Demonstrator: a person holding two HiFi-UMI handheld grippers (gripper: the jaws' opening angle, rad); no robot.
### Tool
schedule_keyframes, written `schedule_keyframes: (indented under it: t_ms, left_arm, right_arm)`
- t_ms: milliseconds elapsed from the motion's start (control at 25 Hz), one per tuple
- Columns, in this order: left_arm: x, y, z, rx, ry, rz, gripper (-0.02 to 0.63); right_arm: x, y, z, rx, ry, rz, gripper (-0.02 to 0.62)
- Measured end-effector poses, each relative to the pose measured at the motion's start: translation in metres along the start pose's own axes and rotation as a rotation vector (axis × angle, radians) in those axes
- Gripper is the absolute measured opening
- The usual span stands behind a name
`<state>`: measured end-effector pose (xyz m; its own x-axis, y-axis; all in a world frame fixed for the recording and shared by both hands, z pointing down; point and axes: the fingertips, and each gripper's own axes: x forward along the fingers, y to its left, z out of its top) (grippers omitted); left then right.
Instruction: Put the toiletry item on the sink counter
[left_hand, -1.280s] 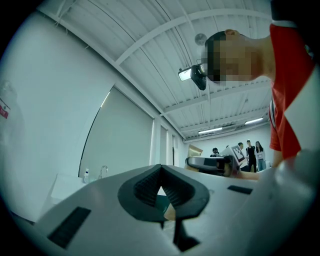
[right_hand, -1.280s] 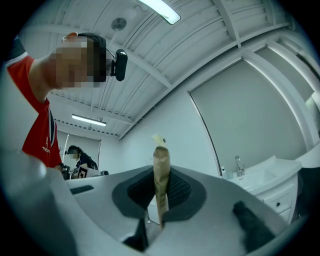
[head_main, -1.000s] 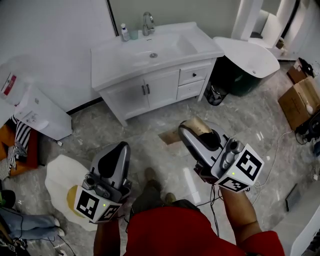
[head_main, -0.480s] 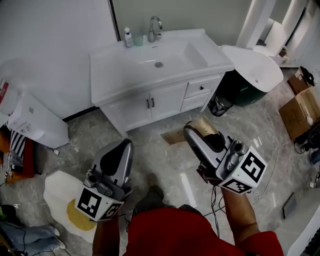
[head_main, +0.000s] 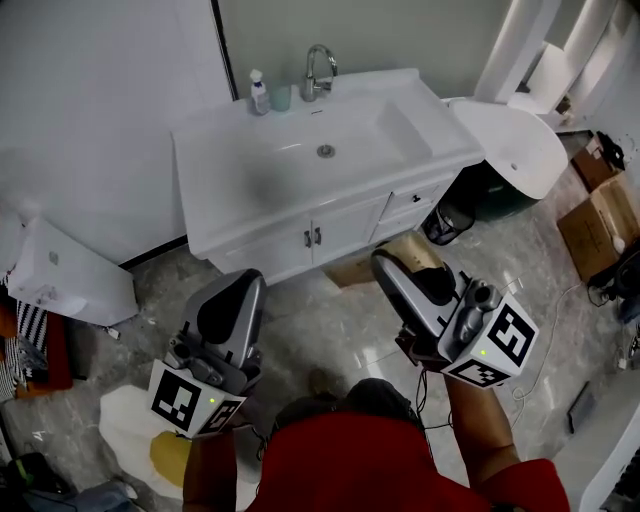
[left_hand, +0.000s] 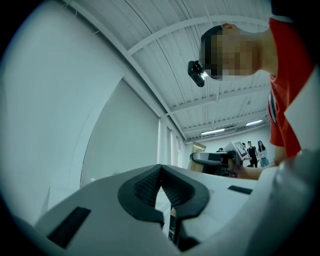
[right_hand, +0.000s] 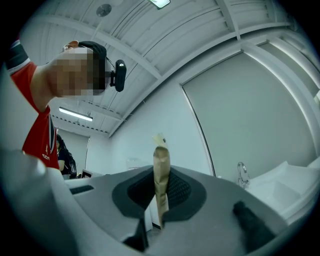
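Toiletry item (head_main: 408, 250): in the head view it is a flat tan packet standing out from the tip of the right gripper (head_main: 398, 268), held over the marble floor in front of the white cabinet (head_main: 330, 235), short of the sink counter (head_main: 235, 185) and lower than it. The counter has a wide bare stretch left of the basin (head_main: 345, 135); a small bottle (head_main: 259, 93) and a cup (head_main: 281, 97) stand at the back beside the faucet (head_main: 318, 68). The left gripper (head_main: 238, 290) hangs by the person's other side, well apart from the counter. In the left gripper view the left gripper (left_hand: 161, 172) points up at the ceiling, its dark pads meeting with nothing between them. In the right gripper view the right gripper (right_hand: 159, 200) has its pads pressed on the packet (right_hand: 161, 170), which stands upright on its edge and pokes above them; the faucet shows low at the right. The step in hand looks like the carry to the counter. To do it well, I would keep the squeeze steady, lift the packet above the counter's front edge, aim for the bare stretch clear of the basin, and lower it to touch before parting the jaws, since so thin a packet could slide off.
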<state>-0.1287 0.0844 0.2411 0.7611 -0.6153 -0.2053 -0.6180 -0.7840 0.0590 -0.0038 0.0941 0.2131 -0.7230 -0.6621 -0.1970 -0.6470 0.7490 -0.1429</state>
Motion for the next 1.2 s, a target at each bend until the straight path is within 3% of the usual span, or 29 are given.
schedule_keyframes:
  t_ms: [480,1200]
  left_arm:
    - [0.051,0.068,-0.014,-0.011,0.008,-0.002,0.017]
    - [0.197,0.184,-0.04,0.015,0.021,0.151,0.017]
  right_arm:
    - [0.063,-0.069,-0.011,0.004,0.029,-0.005,0.041]
    - [0.158,-0.245,-0.005,0.007,0.017,0.113,0.041]
